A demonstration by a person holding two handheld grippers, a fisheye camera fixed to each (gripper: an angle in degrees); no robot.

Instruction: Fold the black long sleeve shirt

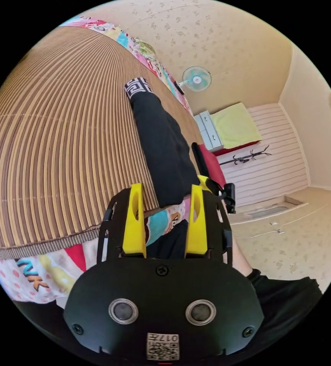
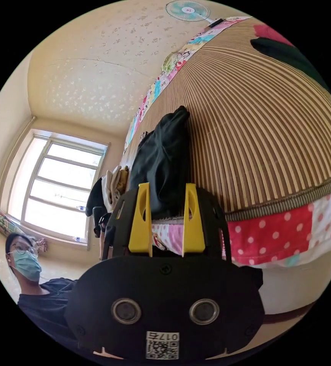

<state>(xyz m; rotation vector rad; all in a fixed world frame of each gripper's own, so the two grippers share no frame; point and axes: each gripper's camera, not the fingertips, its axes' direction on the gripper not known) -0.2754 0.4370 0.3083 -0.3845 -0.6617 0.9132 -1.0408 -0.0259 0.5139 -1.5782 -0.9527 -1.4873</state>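
Two tongs, left tongs [image 1: 166, 204] and right tongs [image 2: 167, 204], each with jaws apart around an edge of the black long sleeve shirt [image 1: 161, 152] lying on the bed's striped mat [image 1: 58, 145].

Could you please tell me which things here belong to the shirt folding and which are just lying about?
Belongs to the job:
black shirt
left gripper, jaws apart
right gripper, jaws apart
striped mat it lies on

Just lying about:
fan
clothes pile
patterned sheet
coat rack
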